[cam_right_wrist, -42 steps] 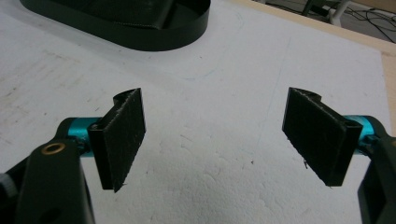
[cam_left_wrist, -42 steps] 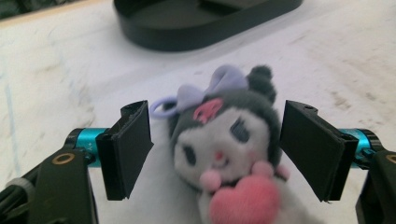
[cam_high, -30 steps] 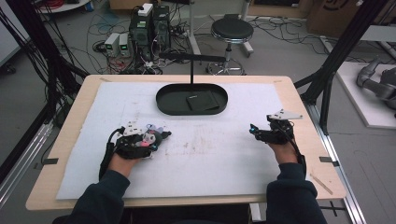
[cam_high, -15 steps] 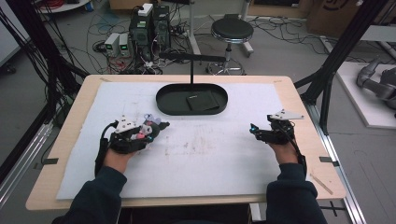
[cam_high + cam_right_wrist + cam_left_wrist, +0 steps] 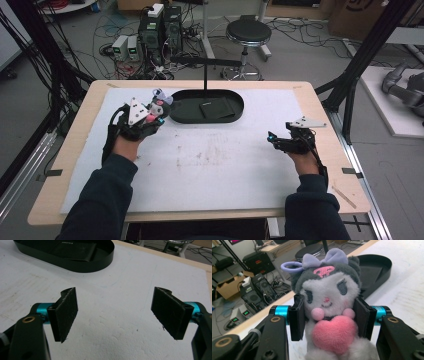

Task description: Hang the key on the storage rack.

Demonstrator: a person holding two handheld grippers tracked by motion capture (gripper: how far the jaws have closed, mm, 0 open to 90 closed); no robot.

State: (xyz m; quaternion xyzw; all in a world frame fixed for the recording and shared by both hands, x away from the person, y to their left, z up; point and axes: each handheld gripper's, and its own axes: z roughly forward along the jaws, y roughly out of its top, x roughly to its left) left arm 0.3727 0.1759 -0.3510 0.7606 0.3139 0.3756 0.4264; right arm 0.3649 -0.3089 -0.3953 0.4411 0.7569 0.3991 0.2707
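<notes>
At the near edge of the counter [image 5: 320,100] the two dark sleeves of the person come in, one at each side. A white sheet [image 5: 210,170] covers most of the counter top and has some faint dirty marks in its middle.

On the right, near the right edge of the sheet, the right tongs [image 5: 278,142] rest low over the sheet. In the right gripper view the right tongs [image 5: 113,312] have their jaws spread wide, with only the white sheet between them; they hold nothing.

Farther away, on the left, the left tongs [image 5: 156,111] are lifted near the far left part of the sheet, just beside the left end of the tray. They are closed on a plush toy [image 5: 329,307]: both jaws press its sides at the level of the cheeks. The toy is white with a dark grey hood, a lilac bow, a pink skull mark and a pink heart [image 5: 334,333] at its front.

Beyond it lies a black oval tray [image 5: 207,106] at the far middle of the sheet, with a flat black square piece [image 5: 216,108] inside. Behind the counter stand a round stool [image 5: 248,34] and computer boxes [image 5: 160,25] on the floor.
</notes>
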